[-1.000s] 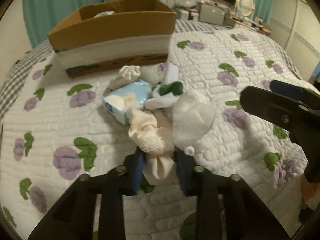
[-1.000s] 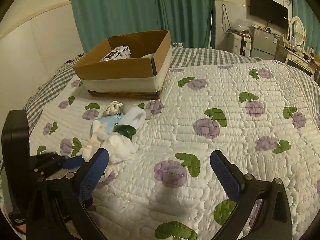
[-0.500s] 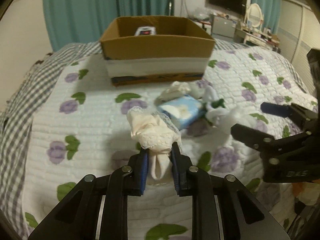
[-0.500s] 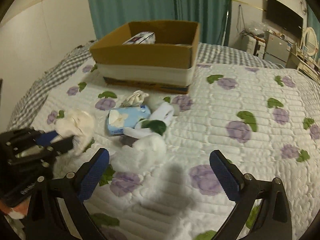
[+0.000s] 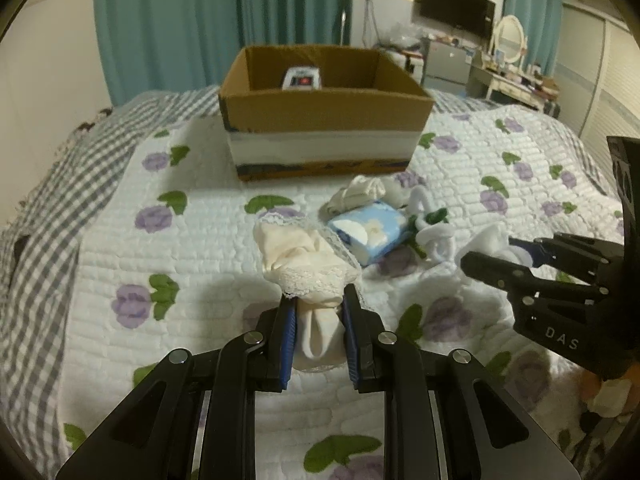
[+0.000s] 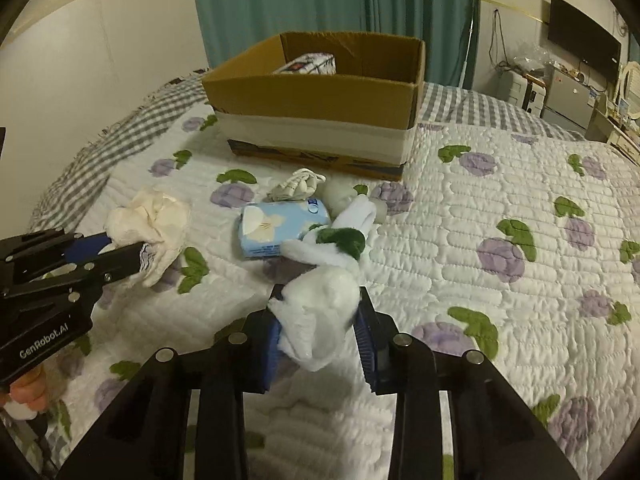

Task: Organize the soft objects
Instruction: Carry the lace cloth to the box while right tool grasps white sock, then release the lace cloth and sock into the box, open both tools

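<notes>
Left gripper (image 5: 318,322) pinching cream lace-trimmed cloth (image 5: 304,256), lower centre of left view, lifted above quilt (image 5: 132,264). Right gripper (image 6: 320,326) clamped on white fluffy sock (image 6: 320,300), lower centre of right view. Cardboard box (image 5: 326,120) upper centre; blue tissue pack (image 6: 276,228) mid-frame, touching green-and-white sock (image 6: 340,236).

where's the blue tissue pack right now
The blue tissue pack lies on the quilt in front of the cardboard box, centre-left in the right wrist view, between a small bundled cloth and the green-and-white sock.
</notes>
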A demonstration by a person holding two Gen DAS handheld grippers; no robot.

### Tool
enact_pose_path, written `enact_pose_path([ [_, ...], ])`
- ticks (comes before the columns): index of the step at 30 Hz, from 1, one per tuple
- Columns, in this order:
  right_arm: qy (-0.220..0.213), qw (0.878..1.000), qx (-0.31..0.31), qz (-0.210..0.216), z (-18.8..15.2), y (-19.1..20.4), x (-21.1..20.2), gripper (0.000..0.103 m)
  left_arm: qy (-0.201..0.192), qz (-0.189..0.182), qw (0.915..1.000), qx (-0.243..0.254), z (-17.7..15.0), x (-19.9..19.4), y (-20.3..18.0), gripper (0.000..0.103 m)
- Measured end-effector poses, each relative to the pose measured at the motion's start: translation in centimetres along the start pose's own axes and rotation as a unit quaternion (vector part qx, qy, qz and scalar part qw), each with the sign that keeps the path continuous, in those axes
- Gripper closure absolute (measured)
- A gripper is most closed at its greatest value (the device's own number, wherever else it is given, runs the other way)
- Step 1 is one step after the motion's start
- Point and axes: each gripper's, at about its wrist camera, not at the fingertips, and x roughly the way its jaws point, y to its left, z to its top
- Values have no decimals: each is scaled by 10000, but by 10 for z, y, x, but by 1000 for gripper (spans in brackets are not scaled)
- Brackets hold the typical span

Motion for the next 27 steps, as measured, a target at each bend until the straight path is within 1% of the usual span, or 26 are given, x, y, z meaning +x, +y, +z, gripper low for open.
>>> enact_pose_path([
  [8,-481,9987,156,-13,2,3,-58,71,-405,-4,9991,98,8,-41,-9,83],
  [13,-816,9965,162,-90,20,5,-96,71,-778,5,9965,295,25,-74,-16,83],
  [18,-1234,9921,-114,-192,58,11,-129,71,-1128,-16,9928,391,53,-96,-17,83],
  [20,-1398,9896,-243,-216,81,12,-136,71,-1271,34,9907,478,72,-99,-18,83],
  [23,-1545,9872,-332,-226,113,10,-135,71,-1424,29,9885,504,96,-98,-15,83],
  [27,-1602,9866,-257,-150,157,0,-112,71,-1471,140,9874,573,137,-76,-8,83],
])
